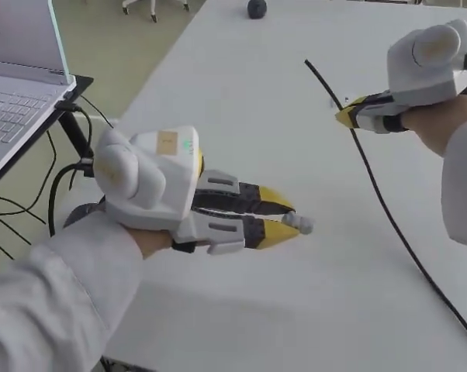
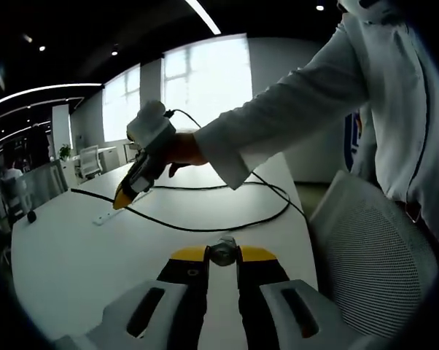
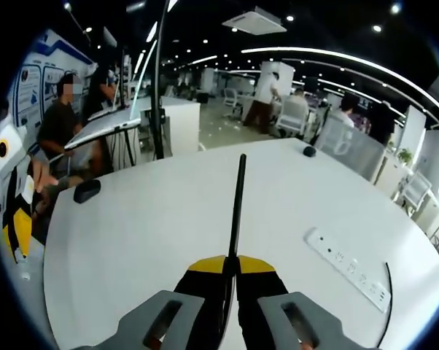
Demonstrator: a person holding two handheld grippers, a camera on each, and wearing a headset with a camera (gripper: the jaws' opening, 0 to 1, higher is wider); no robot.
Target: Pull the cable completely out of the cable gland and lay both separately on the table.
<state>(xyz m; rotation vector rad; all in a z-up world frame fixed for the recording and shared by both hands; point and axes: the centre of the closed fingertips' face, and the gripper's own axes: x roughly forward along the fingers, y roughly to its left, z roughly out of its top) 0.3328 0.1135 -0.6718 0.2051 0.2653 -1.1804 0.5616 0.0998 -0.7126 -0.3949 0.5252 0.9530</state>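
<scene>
An open-plan office: long white tables (image 3: 168,219), a laptop (image 1: 16,85), a mesh chair (image 2: 373,248), a power strip (image 3: 348,275), strip lights (image 3: 329,60) overhead.

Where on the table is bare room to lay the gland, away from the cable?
Bare table lies between the left gripper, which holds the cable gland, and the cable; more lies nearer the person. It is crowded on the right, where the right gripper grips the cable.
</scene>
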